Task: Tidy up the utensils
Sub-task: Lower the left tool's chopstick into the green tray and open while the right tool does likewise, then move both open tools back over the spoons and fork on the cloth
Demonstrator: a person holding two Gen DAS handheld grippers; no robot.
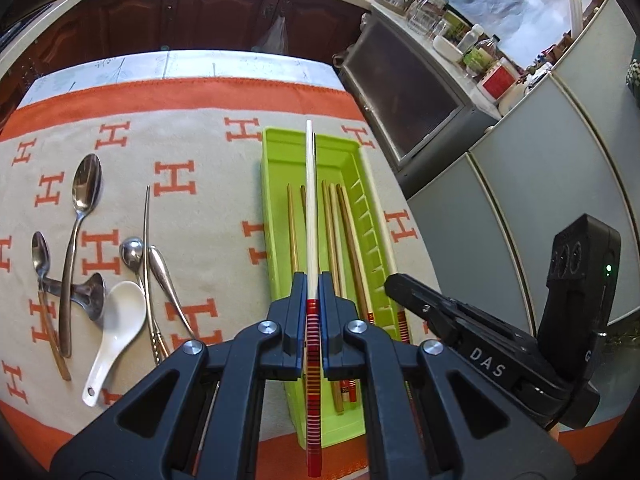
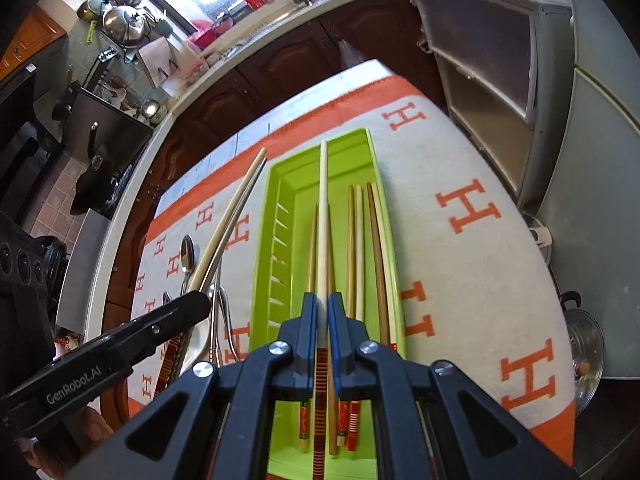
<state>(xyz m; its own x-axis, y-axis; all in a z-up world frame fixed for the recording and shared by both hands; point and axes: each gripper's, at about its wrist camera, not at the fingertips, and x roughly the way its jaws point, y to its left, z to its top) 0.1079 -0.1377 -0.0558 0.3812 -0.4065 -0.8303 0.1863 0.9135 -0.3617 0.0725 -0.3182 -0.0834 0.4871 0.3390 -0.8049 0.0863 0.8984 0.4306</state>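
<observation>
Chopsticks are what we are handling: our left tool point(image 1: 309, 300) is clamped shut on a white chopstick point(image 1: 309, 200) with a red striped handle, pointing it away over the green tray point(image 1: 276, 200). In the right wrist view a second, metal-looking stick seems to be lying alongside it in the same tool; we cannot tell for sure. Our right tool point(image 2: 322, 312) is pinching another pale chopstick point(image 2: 323, 208) with a red striped end, jaws nearly closed on it, holding it lengthwise above the tray's wide compartment. Several wooden chopsticks point(image 2: 352, 248) are already lying in that compartment, tips pointing away from us, patterned red ends near us. The narrow slotted compartment point(image 2: 280, 248) of the tray is sitting on the side toward the right tool in the left view.

Left of the tray, well apart, we are seeing the loose cutlery on the tabletop cloth point(image 1: 192, 216): a large steel spoon point(image 1: 78, 240), a small spoon point(image 1: 41, 258), a white ceramic soup spoon point(image 1: 116, 328), a metal ladle-like spoon point(image 1: 86, 290) and thin metal pieces, partly overlapping. The cloth is beige with orange H marks and an orange border. Dark wooden cabinets point(image 1: 192, 12) are running behind the tabletop.
</observation>
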